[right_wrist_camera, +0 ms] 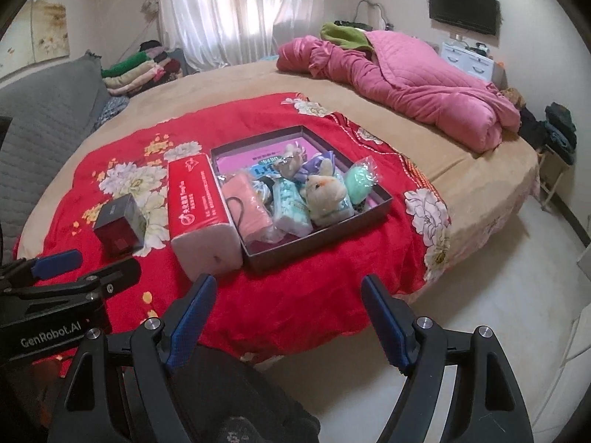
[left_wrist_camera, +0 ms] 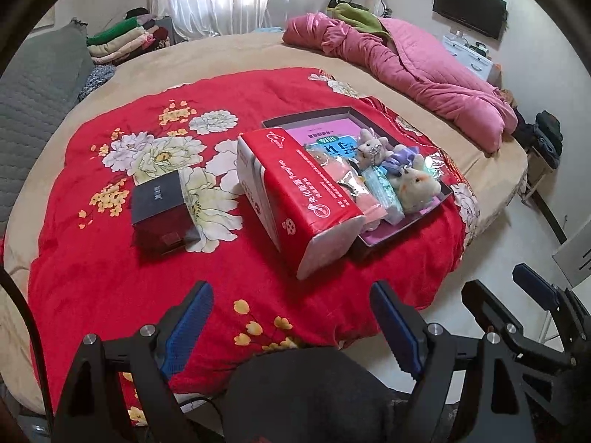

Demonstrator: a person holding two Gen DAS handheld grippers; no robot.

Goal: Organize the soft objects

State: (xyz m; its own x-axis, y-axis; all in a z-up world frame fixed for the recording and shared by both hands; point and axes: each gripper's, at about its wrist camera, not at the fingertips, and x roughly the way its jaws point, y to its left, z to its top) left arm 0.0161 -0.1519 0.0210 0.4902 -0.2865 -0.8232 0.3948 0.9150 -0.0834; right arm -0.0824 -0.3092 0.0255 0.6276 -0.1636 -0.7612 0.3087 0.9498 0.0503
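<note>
Shallow dark tray (right_wrist_camera: 384,193), centre frame on the red floral blanket (right_wrist_camera: 314,295), holds soft items: plush rabbit (right_wrist_camera: 327,188), pink pouch (right_wrist_camera: 247,203), mint tissue pack (right_wrist_camera: 290,206). Red tissue pack (right_wrist_camera: 199,199) lies against the tray's left wall. Small red box (right_wrist_camera: 118,227) further left. Left gripper (left_wrist_camera: 291,308) and right gripper (right_wrist_camera: 288,297) both gape wide at lower frame, nothing between the fingers.
</note>
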